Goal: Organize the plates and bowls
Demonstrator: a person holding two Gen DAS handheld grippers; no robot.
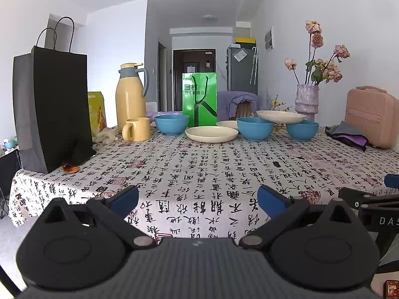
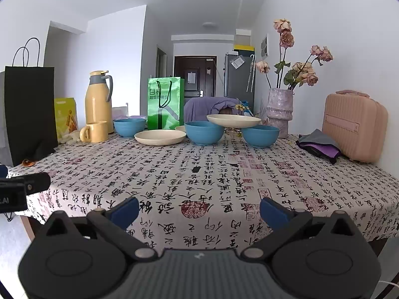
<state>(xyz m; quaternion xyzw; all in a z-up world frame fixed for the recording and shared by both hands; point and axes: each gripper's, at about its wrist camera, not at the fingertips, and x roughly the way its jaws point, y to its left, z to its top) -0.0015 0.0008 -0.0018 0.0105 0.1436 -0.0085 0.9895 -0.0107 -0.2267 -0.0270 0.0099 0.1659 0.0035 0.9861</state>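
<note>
Three blue bowls stand at the far side of the table: a left bowl (image 1: 171, 124) (image 2: 129, 127), a middle bowl (image 1: 254, 128) (image 2: 204, 132) and a right bowl (image 1: 302, 130) (image 2: 259, 136). A cream plate (image 1: 280, 116) (image 2: 233, 120) rests across the rims of the middle and right bowls. Another cream plate (image 1: 211, 134) (image 2: 160, 137) lies flat on the cloth, and a third cream plate (image 1: 227, 124) (image 2: 180, 128) peeks out behind it. My left gripper (image 1: 198, 199) and right gripper (image 2: 199, 210) hover open and empty over the near table edge, far from the dishes.
A black paper bag (image 1: 52, 109), a yellow thermos (image 1: 131, 97) and a yellow mug (image 1: 136, 129) stand at the left. A green bag (image 1: 199, 98) is behind the dishes. At the right are a flower vase (image 1: 306, 102), folded cloth (image 1: 348, 135) and a pink case (image 1: 371, 115).
</note>
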